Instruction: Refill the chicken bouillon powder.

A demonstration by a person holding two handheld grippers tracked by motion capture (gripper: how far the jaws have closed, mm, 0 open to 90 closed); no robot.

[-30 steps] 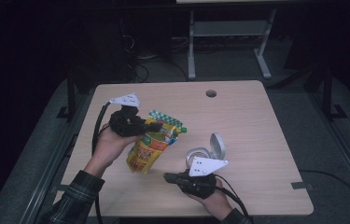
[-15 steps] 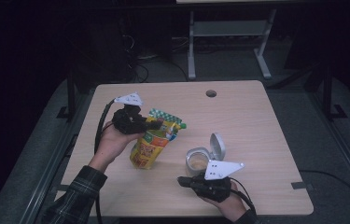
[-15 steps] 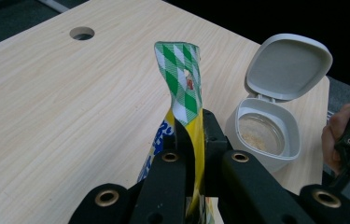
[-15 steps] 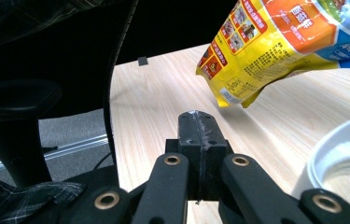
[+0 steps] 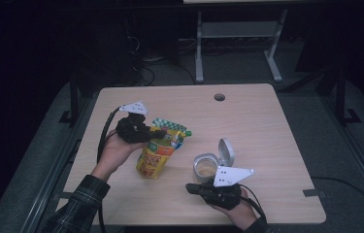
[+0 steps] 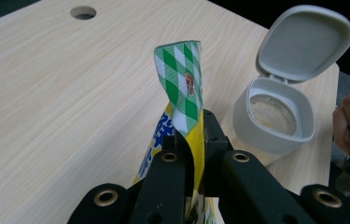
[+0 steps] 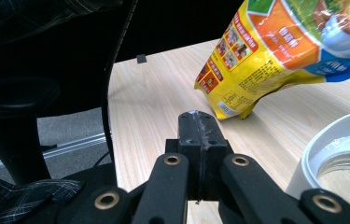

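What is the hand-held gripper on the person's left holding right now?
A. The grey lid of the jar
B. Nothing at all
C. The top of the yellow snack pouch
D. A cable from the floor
C: in the left gripper view the left hand-held gripper has its jaws shut on the green-checked top of the yellow snack pouch, while the open jar stands apart on the table.

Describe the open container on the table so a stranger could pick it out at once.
Start at the wooden table and look to its near right part, just ahead of the right gripper. There stands a small round jar with a grey collar and a hinged flip lid standing open. Unlike the yellow snack pouch beside it, held in the left gripper, it is rigid and pale.
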